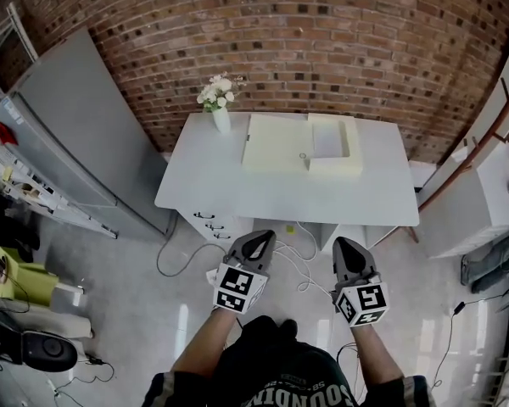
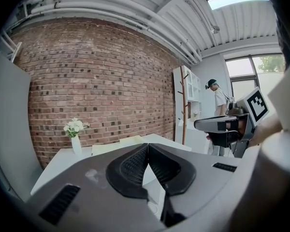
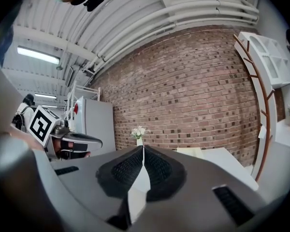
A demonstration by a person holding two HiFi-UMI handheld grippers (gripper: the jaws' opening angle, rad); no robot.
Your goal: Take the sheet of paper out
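Dark shirt (image 1: 280,371) fills the bottom edge of the head view, cut off by the frame. Above it the left gripper (image 1: 254,246) and right gripper (image 1: 349,251) hang side by side over the floor (image 1: 136,312), short of the white surface (image 1: 237,192). On that surface lies an open cream case (image 1: 276,153). The paler rectangle in its right half looks like the sheet (image 1: 327,139), though its edges are hard to make out. A vase (image 1: 221,119) of flowers stands just left of the case, against the brick wall (image 1: 322,41). Cables (image 1: 182,257) trail under the surface.

In the left gripper view the fingers (image 2: 133,166) meet at their tips with nothing between them. They hide most of the surface; only a thin strip of the case shows, and the sheet cannot be seen. The right gripper juts in at the right, in front of a distant person (image 2: 217,98).

In the right gripper view the fingers (image 3: 125,170) also touch at the tips and are empty. They cover the vase's base. The case is a sliver beyond them, and the sheet is hidden.
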